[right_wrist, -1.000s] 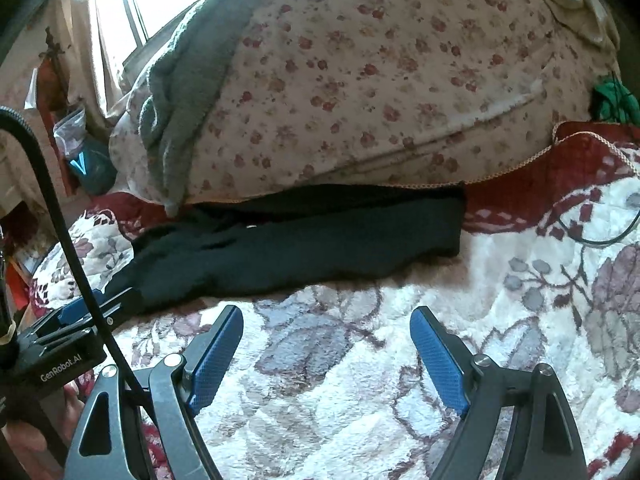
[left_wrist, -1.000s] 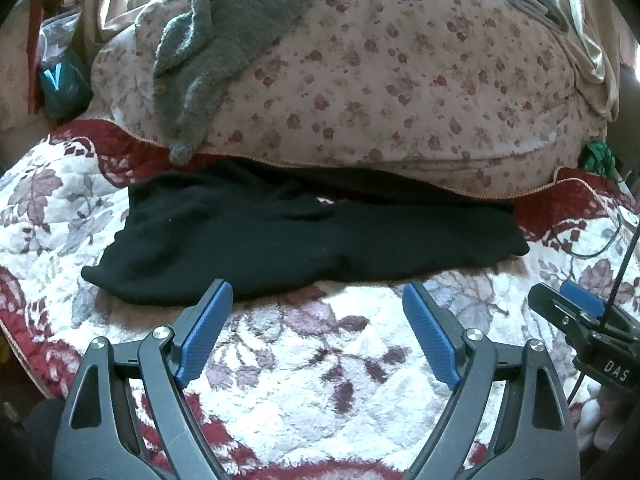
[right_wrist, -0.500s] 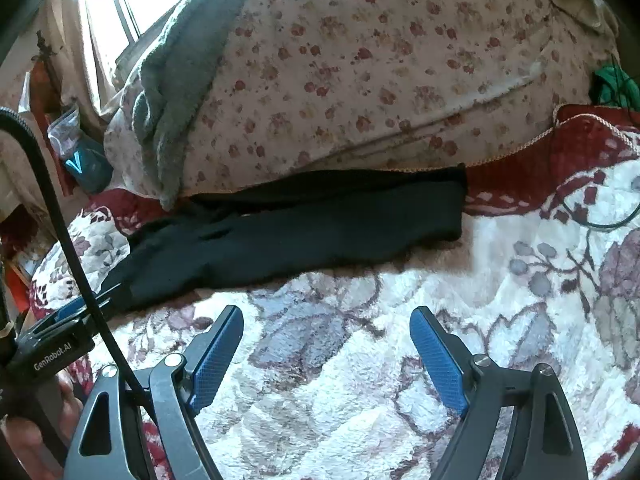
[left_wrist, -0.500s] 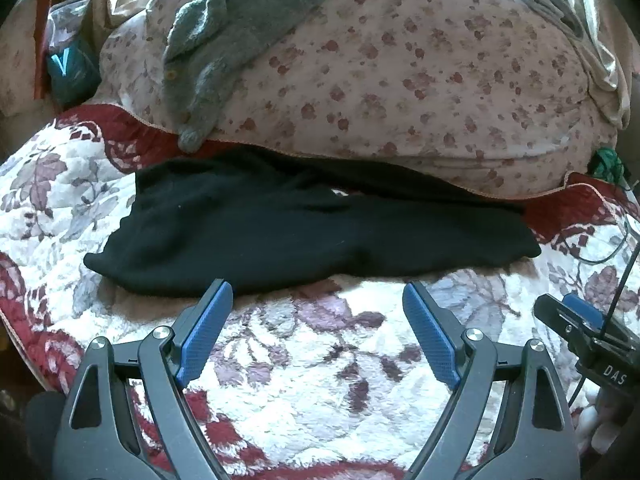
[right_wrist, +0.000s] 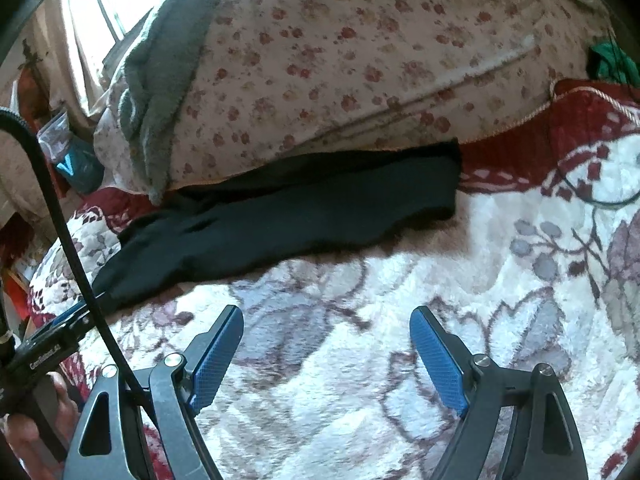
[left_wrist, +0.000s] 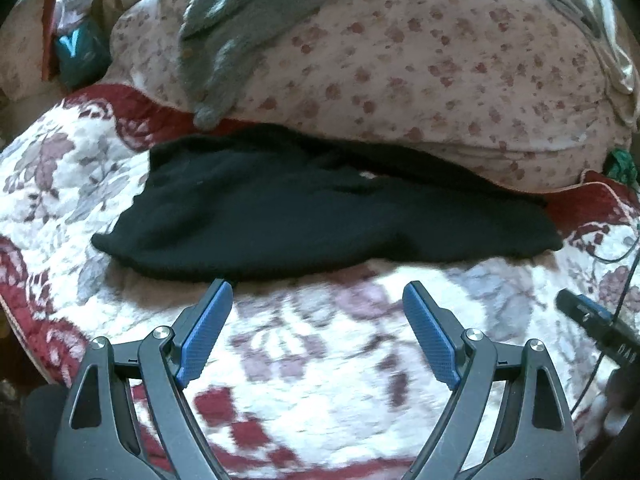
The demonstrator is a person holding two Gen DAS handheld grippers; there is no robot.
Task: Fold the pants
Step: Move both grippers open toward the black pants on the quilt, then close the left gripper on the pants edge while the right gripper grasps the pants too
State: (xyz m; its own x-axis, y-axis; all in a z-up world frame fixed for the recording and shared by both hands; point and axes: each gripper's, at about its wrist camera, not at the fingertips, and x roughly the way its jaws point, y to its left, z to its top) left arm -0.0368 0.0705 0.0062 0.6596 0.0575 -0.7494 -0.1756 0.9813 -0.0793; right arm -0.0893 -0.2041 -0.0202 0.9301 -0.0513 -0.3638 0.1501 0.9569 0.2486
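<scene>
Black pants [left_wrist: 304, 212] lie lengthwise across a floral quilt [left_wrist: 328, 344], pressed against a big flowered pillow behind them. My left gripper [left_wrist: 318, 292] is open just short of the pants' near edge, its left fingertip almost at the fabric, nothing between its blue pads. In the right wrist view the pants [right_wrist: 288, 224] stretch from the lower left to a square end at the right. My right gripper [right_wrist: 326, 320] is open over the bare quilt [right_wrist: 400, 304], a short way in front of the pants. Each gripper shows at the edge of the other's view.
A large flowered pillow [left_wrist: 420, 64] rises behind the pants, with a grey knitted garment [left_wrist: 240, 20] draped over it. A thin dark cable [right_wrist: 592, 196] and green yarn [right_wrist: 612, 60] lie at the right. A teal bag [left_wrist: 76, 48] sits at the far left past the quilt's edge.
Both grippers have moved forward toward the pants, which now look larger and nearer. The pants themselves have not moved, and both grippers stay open.
</scene>
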